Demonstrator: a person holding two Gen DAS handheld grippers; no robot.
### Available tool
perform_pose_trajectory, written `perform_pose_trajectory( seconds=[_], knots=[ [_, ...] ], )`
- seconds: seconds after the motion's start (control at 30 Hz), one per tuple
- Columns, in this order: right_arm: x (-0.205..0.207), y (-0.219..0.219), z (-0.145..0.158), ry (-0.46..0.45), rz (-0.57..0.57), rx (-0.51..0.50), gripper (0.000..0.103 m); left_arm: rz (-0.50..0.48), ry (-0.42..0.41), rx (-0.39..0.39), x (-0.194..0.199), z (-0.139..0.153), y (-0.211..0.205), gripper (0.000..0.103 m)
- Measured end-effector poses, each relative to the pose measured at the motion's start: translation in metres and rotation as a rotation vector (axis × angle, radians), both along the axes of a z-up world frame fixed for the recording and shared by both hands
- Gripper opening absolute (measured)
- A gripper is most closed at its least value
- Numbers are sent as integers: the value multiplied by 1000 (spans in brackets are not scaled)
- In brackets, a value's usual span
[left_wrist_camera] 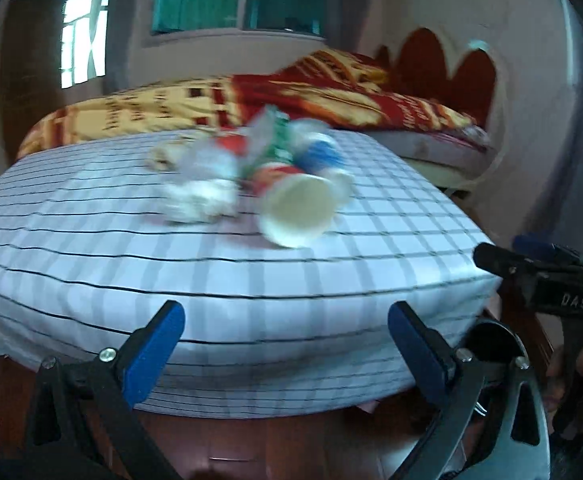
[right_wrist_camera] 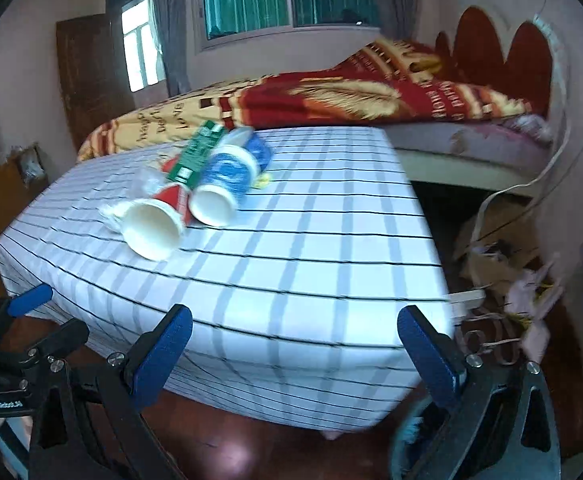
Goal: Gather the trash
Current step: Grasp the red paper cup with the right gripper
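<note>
A heap of trash lies on a table covered with a white checked cloth (right_wrist_camera: 291, 264). A red paper cup (right_wrist_camera: 153, 224) and a blue paper cup (right_wrist_camera: 221, 184) lie on their sides, mouths towards me, with a green carton (right_wrist_camera: 197, 152) across them and crumpled white paper (right_wrist_camera: 109, 210) beside. In the left wrist view the same heap is blurred: the red cup (left_wrist_camera: 297, 210), the blue cup (left_wrist_camera: 321, 156), the white paper (left_wrist_camera: 199, 196). My left gripper (left_wrist_camera: 285, 344) and my right gripper (right_wrist_camera: 293, 344) hang open before the table's near edge, both with nothing held.
Behind the table is a bed with a red and yellow blanket (right_wrist_camera: 331, 96) and a red headboard (right_wrist_camera: 503, 48). Cables and clutter (right_wrist_camera: 503, 264) lie on the floor at the right. The other gripper (left_wrist_camera: 547, 280) shows at the right of the left wrist view. Brown floor (right_wrist_camera: 227, 440) lies below.
</note>
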State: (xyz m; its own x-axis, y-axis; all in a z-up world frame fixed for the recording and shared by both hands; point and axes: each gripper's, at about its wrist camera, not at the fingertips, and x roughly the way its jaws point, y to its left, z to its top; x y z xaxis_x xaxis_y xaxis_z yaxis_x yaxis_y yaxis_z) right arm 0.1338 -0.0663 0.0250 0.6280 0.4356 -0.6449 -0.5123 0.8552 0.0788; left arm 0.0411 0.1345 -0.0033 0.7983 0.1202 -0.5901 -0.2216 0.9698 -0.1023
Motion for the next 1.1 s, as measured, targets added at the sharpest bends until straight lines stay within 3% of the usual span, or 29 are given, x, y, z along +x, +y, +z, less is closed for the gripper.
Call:
perform_pose_trajectory(
  seconds=[0.27, 0.4, 0.57, 0.63, 0.77, 0.9, 1.1],
  knots=[
    [4, 79, -5, -29, 150, -38, 102, 94, 5, 0, 15, -6, 59, 98],
    [13, 107, -12, -17, 205, -44, 84, 100, -1, -5, 26, -9, 73, 97],
    [33, 131, -24, 24, 227, -16, 73, 82, -2, -8, 39, -11, 77, 95],
    [41, 139, -28, 45, 236, -10, 60, 78, -3, -9, 44, -12, 78, 93],
    [53, 149, -36, 83, 248, 6, 46, 77, 3, -24, 58, -14, 86, 92],
    [57, 155, -39, 101, 284, 36, 7, 74, 7, -22, 68, -16, 90, 91],
    [48, 152, -25, 30, 333, 57, 4, 65, 19, -45, 79, -22, 96, 86]
  ],
)
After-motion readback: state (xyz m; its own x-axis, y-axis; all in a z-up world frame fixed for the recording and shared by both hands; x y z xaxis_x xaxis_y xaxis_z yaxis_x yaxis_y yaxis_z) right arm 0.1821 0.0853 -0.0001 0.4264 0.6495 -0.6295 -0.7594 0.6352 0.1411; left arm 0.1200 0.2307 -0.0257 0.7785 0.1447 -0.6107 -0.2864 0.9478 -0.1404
